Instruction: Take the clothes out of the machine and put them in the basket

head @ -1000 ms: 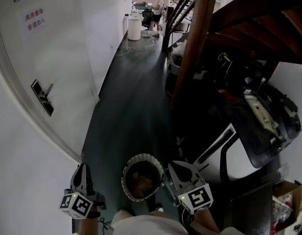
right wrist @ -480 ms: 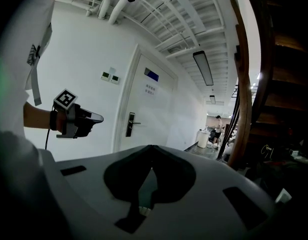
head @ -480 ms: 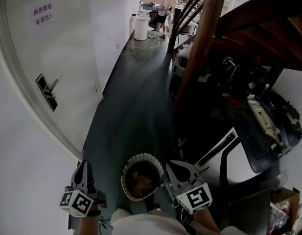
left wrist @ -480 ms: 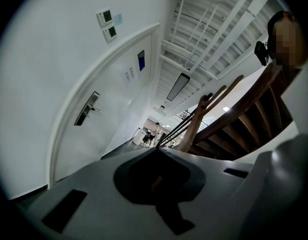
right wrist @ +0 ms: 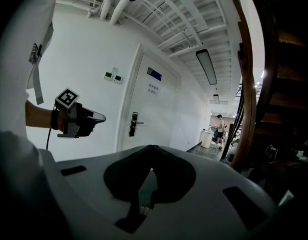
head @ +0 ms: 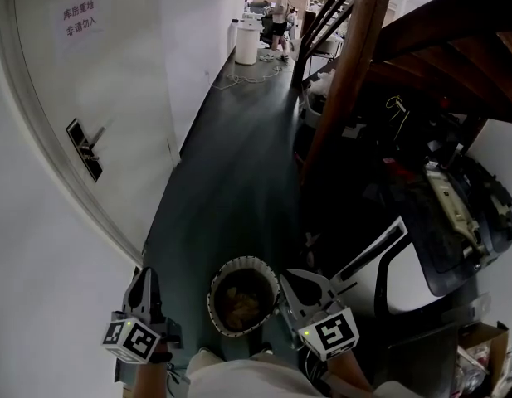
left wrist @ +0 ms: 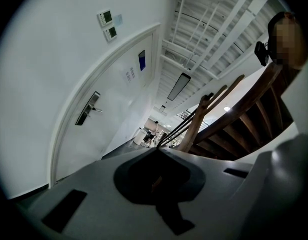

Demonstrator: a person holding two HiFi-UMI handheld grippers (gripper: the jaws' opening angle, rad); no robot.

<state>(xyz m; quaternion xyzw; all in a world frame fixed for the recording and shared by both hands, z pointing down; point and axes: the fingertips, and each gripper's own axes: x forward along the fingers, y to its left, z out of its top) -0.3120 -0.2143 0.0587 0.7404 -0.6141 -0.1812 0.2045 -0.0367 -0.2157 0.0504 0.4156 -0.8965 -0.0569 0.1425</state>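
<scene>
**Basket loaded, both tools idle beside it**

Obs.: clothes (head: pixel 241 302), a brownish bundle, lie in the basket (head: pixel 211 298). It stands on the dark floor (head: pixel 231 181) right at the person's feet, presumably so that a load can be dropped straight in.

Left gripper (head: pixel 144 274): jaws clenched together, nothing between them. It is held level, just left of the basket.

Right gripper (head: pixel 285 277): jaws also meet at the tips, empty. Its tip sits beside the basket rim; I cannot tell whether it touches.

Reading: both tools are parked either side of the basket, not working on it.

A white appliance (head: pixel 405 284), possibly the machine, stands to the right; its opening is not visible. The white door (head: pixel 73 98) is left, the wooden stair post (head: pixel 347 81) ahead.
</scene>
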